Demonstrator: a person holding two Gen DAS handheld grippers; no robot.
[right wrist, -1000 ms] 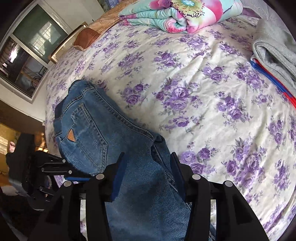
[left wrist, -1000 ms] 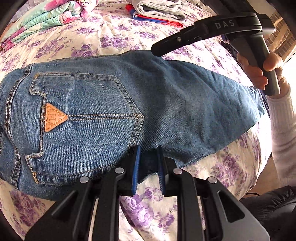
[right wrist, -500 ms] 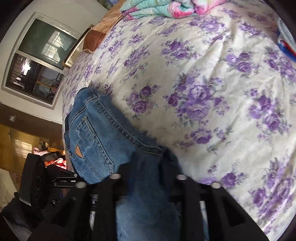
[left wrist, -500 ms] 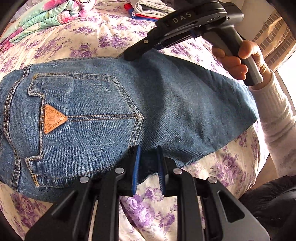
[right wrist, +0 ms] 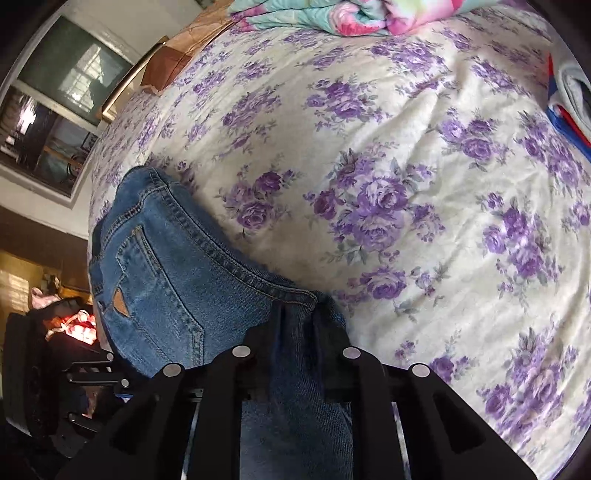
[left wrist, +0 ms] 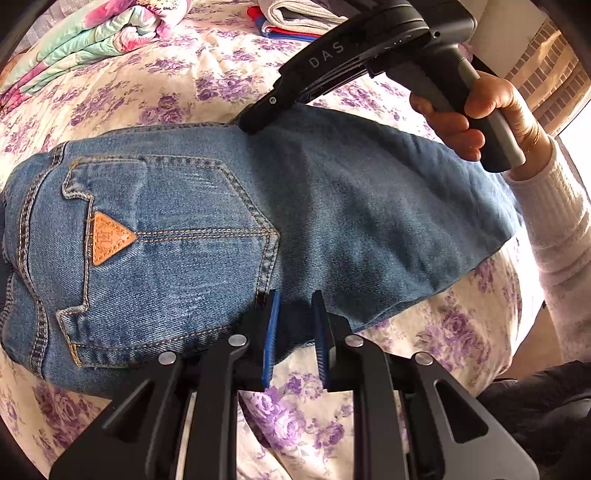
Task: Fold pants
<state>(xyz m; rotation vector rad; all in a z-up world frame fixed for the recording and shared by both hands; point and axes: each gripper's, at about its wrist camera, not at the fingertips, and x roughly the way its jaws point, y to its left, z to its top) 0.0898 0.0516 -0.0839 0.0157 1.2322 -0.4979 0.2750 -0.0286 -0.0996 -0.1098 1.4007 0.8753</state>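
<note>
Blue jeans [left wrist: 332, 206] lie folded on the floral bedsheet [left wrist: 207, 85], back pocket with an orange triangle patch [left wrist: 109, 239] facing up. My left gripper [left wrist: 295, 325] is shut on the near edge of the jeans, just right of the pocket. My right gripper [right wrist: 297, 325] is shut on the far edge of the jeans [right wrist: 166, 280]; in the left wrist view its tip [left wrist: 255, 122] presses on that edge, held by a hand [left wrist: 480, 110].
A folded floral quilt [left wrist: 85, 37] lies at the back left of the bed. A stack of folded grey, red and blue clothes [left wrist: 291, 18] lies at the back. The bed's edge [left wrist: 517, 314] runs on the right.
The right gripper has come down onto the far edge of the jeans and closed on it. The left gripper has kept its grip on the near edge.
</note>
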